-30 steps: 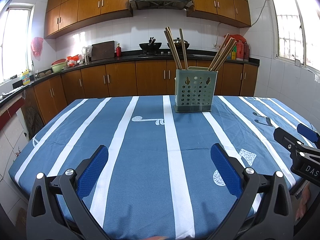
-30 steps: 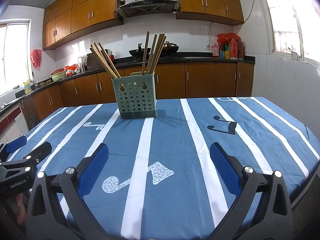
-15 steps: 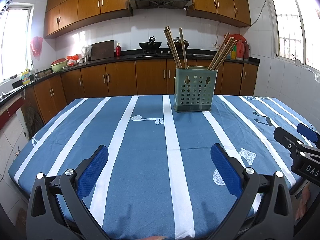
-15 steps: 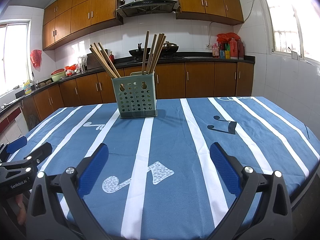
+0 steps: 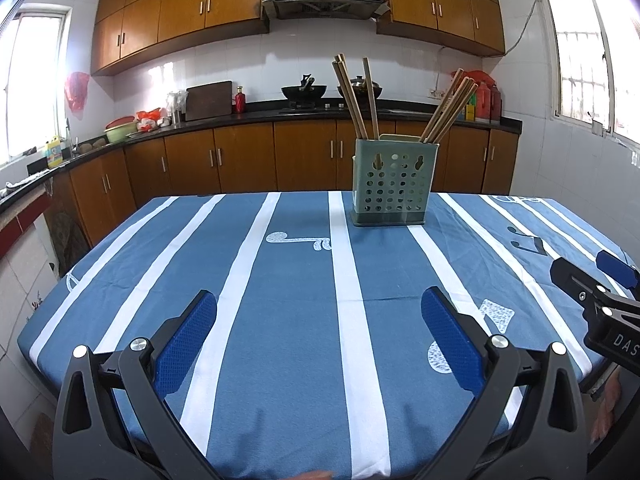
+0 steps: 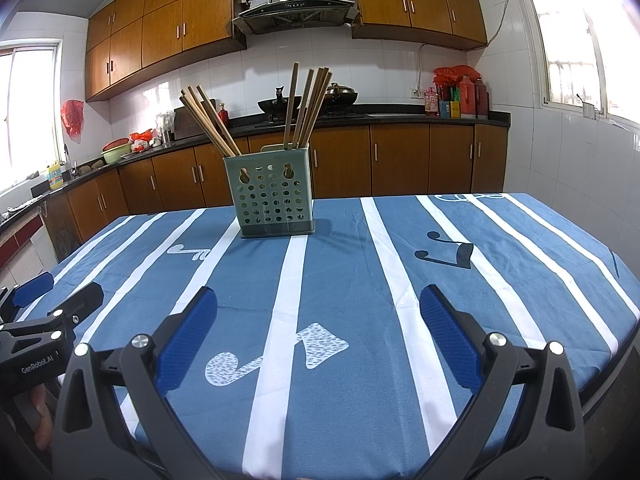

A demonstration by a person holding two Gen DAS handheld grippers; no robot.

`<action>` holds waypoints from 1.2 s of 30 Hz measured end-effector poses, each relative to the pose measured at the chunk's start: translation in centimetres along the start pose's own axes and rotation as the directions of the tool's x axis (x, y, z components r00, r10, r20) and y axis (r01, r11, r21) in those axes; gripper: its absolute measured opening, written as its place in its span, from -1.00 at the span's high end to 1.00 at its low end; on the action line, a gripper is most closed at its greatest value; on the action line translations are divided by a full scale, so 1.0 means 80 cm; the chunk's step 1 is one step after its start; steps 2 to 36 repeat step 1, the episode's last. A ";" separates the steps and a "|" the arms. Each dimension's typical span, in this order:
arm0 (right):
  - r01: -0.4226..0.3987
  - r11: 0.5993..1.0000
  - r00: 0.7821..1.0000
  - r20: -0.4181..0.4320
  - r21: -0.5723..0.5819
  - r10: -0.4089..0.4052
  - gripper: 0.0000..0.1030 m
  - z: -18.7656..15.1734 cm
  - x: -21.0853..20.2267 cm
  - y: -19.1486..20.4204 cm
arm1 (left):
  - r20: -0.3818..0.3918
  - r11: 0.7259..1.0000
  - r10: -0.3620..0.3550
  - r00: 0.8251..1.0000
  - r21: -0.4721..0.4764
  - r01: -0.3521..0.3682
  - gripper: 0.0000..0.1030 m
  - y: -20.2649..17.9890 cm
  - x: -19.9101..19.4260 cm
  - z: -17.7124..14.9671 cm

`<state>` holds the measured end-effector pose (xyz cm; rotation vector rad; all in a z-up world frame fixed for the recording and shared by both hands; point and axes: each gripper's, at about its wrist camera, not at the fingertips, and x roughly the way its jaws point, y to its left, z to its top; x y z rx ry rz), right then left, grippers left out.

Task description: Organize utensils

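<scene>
Honestly not much is hidden here, but a few bits are cut off. In the left wrist view the right gripper [image 5: 600, 280] only pokes in at the right edge, so from there you get one black finger, a blue pad tip and part of a printed label. Same deal in the right wrist view: the left gripper [image 6: 52, 292] sneaks in at the left edge, with a bit of the person's hand [image 6: 40, 420] under it, mostly out of frame. Inside the holder [image 5: 392, 184] you can't see how it's divided, since the chopstick bottoms disappear behind the perforated front wall.

Both grippers are spread wide and holding nothing. The left gripper's blue pads [image 5: 188, 344] sit well apart over the near end of the table, touching nothing, and the right gripper's own view shows the same thing.

The holder is a pale green plastic box full of round holes, with two keyhole slots near the top, standing upright on the far-middle part of the blue tablecloth [image 5: 288, 320] with white stripes and music notes. Wooden chopsticks [image 5: 352, 96] stick out in two bunches, one leaning left and one leaning right [image 5: 448, 108].
</scene>
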<state>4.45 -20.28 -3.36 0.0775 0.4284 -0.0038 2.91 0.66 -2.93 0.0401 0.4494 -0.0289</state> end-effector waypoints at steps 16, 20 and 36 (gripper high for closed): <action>0.000 1.000 1.000 0.000 0.000 0.000 -0.92 0.000 0.000 0.000 | 0.000 1.000 0.000 1.000 0.000 0.000 -0.97 0.000 0.000 0.000; 0.000 1.000 1.000 0.000 0.000 0.000 -0.92 0.000 0.000 0.000 | 0.000 1.000 0.000 1.000 0.000 0.000 -0.97 0.000 0.000 0.000; 0.000 1.000 1.000 0.000 0.000 0.000 -0.92 0.000 0.000 0.000 | 0.000 1.000 0.000 1.000 0.000 0.000 -0.97 0.000 0.000 0.000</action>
